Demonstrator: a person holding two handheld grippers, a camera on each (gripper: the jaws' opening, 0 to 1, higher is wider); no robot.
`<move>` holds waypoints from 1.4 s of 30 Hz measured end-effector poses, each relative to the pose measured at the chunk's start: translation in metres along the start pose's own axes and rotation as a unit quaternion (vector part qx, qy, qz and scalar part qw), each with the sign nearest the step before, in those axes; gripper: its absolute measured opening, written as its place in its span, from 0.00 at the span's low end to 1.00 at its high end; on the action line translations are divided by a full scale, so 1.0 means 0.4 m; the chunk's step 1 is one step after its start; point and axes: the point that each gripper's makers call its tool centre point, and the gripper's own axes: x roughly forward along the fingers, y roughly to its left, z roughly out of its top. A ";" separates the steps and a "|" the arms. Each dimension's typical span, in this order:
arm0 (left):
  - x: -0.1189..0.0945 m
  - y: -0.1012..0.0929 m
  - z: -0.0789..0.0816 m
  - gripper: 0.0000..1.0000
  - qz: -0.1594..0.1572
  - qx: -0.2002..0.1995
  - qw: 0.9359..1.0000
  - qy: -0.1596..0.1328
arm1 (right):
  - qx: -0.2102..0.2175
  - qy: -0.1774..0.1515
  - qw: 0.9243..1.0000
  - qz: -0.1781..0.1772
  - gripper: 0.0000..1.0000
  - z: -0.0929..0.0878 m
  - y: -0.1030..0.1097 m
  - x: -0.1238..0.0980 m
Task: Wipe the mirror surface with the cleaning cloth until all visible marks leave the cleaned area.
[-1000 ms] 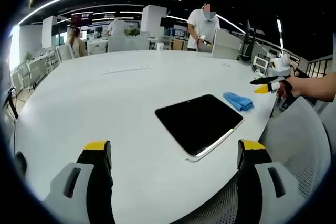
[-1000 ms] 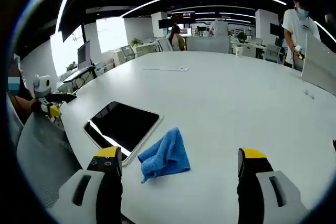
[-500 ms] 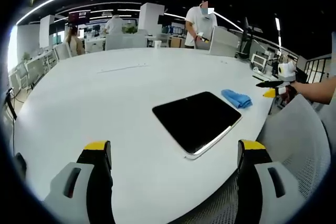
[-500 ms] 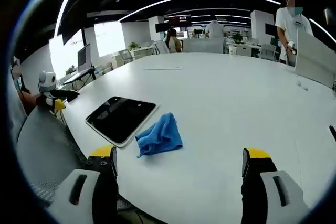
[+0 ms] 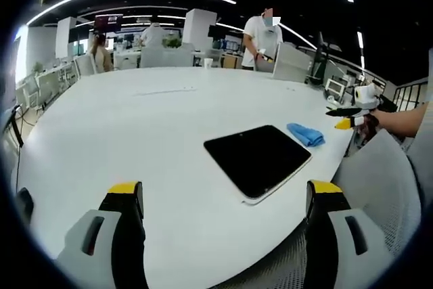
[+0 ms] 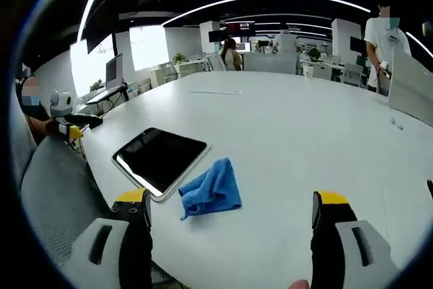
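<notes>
A dark rectangular mirror (image 5: 257, 159) with a white rim lies flat near the edge of the white table (image 5: 135, 126); in the right gripper view the mirror (image 6: 160, 159) lies left of centre. A crumpled blue cleaning cloth (image 6: 212, 189) lies beside it, apart from the mirror's edge; in the left gripper view the cloth (image 5: 305, 134) lies beyond the mirror. My left gripper (image 5: 223, 197) is open, held over the table short of the mirror. My right gripper (image 6: 233, 208) is open too, just short of the cloth. The right gripper (image 5: 344, 117) also shows at the right of the left gripper view.
A grey mesh chair back (image 5: 375, 187) stands at the table's edge by the mirror. A grey box (image 5: 292, 63) sits far across the table where a person (image 5: 262, 32) stands. Other people and desks are in the background. A thin strip (image 6: 216, 91) lies mid-table.
Both views shifted slightly with the hands. The right gripper pulled back a little from the cloth, then came nearer again. Mirror and cloth have not moved on the table.
</notes>
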 end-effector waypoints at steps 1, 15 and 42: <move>0.002 0.000 0.000 0.99 0.001 0.004 1.000 -0.001 | -0.001 -0.002 1.000 0.000 0.98 0.002 0.002 0.001; 0.013 -0.008 -0.012 0.99 -0.006 -0.007 1.000 0.003 | -0.017 0.026 0.999 0.008 0.98 -0.052 0.044 0.007; 0.019 -0.021 -0.023 0.99 -0.011 0.018 1.000 0.019 | 0.005 0.024 0.999 -0.020 0.98 -0.071 0.025 -0.023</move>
